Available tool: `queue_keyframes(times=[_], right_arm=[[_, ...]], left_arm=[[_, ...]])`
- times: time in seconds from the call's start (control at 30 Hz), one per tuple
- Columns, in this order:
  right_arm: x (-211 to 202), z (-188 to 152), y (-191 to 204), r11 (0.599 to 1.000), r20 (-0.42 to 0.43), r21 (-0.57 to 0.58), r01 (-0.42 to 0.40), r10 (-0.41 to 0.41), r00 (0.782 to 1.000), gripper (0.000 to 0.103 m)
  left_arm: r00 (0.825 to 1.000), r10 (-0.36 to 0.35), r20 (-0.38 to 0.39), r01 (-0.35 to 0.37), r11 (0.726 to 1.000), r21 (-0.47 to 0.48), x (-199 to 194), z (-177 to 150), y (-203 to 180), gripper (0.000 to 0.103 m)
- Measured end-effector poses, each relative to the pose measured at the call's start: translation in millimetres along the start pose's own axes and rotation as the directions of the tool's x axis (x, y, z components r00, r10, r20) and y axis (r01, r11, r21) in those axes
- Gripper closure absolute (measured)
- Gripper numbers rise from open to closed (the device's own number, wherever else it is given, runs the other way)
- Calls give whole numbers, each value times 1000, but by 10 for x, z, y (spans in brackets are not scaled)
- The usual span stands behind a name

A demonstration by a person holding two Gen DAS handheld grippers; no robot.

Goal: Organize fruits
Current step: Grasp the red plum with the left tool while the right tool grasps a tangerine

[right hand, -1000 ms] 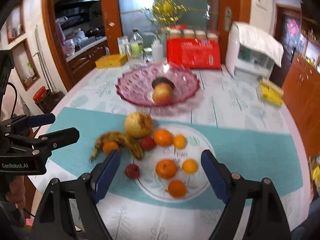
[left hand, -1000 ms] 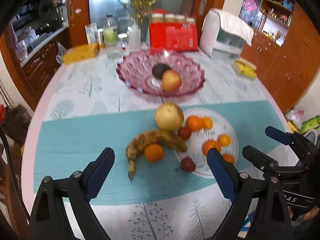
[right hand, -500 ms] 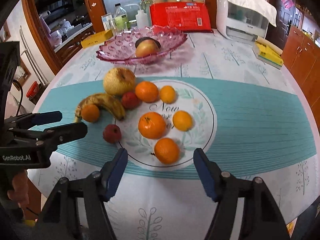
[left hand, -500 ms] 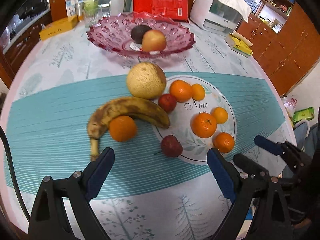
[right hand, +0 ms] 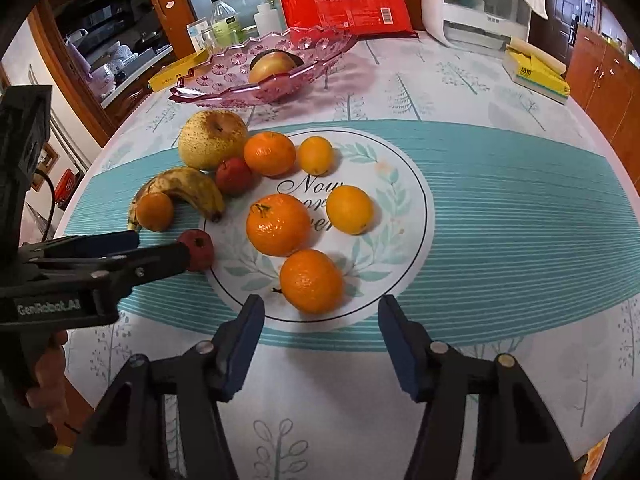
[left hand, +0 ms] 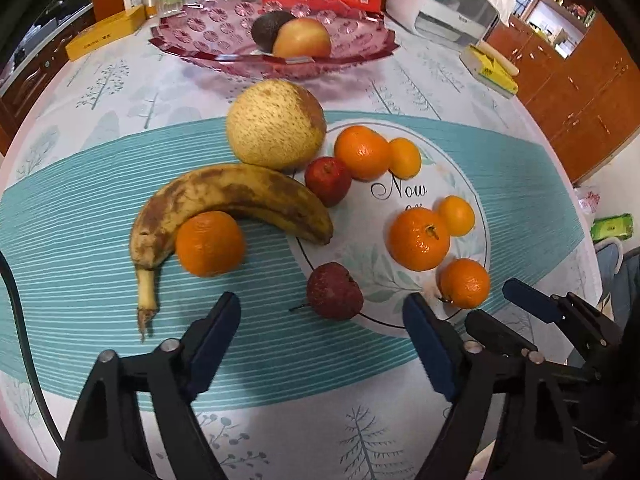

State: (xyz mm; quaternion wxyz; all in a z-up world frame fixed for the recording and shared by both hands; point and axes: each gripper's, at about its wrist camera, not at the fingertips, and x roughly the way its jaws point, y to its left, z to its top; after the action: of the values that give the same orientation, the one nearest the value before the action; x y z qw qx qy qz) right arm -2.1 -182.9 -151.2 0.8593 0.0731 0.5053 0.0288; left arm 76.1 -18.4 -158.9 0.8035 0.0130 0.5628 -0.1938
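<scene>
A pink glass bowl at the back holds an apple and an avocado. In front lie a large pear, a spotted banana, an orange, two small red fruits and several oranges on a round printed circle. My left gripper is open just before the near red fruit. My right gripper is open just before the nearest orange. The left gripper shows in the right wrist view, its finger beside the red fruit.
A red package, bottles, a yellow box, a white appliance and a yellow-green box stand along the table's far side. Wooden cabinets stand to the right of the table.
Both grippers have moved forward and down toward the fruit. The fruit now looks much larger and closer. Both stay open; no fruit has moved.
</scene>
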Motion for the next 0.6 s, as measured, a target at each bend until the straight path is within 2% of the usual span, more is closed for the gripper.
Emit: queue_keyframes(times=[0.07, 0.23, 0.33, 0.53, 0.6], right_arm=[[29, 4, -12, 1000, -3, 3, -11, 11, 1000, 45], [101, 22, -36, 1000, -11, 3, -25, 25, 1000, 46], [131, 45, -33, 1000, -11, -4, -31, 31, 999, 47], [242, 77, 18, 998, -28, -37, -44, 43, 999, 63], [269, 81, 38, 998, -32, -48, -48, 46, 998, 64]], left_arm=[[1000, -3, -7, 3, 1000, 4, 52, 12, -24, 31], [1000, 4, -11, -4, 1000, 18, 166, 38, -96, 38], [1000, 9, -20, -8, 1000, 22, 221, 51, -114, 44], [999, 19, -37, -19, 1000, 10, 320, 84, -127, 60], [999, 11, -37, -11, 1000, 8, 337, 95, -123, 67]])
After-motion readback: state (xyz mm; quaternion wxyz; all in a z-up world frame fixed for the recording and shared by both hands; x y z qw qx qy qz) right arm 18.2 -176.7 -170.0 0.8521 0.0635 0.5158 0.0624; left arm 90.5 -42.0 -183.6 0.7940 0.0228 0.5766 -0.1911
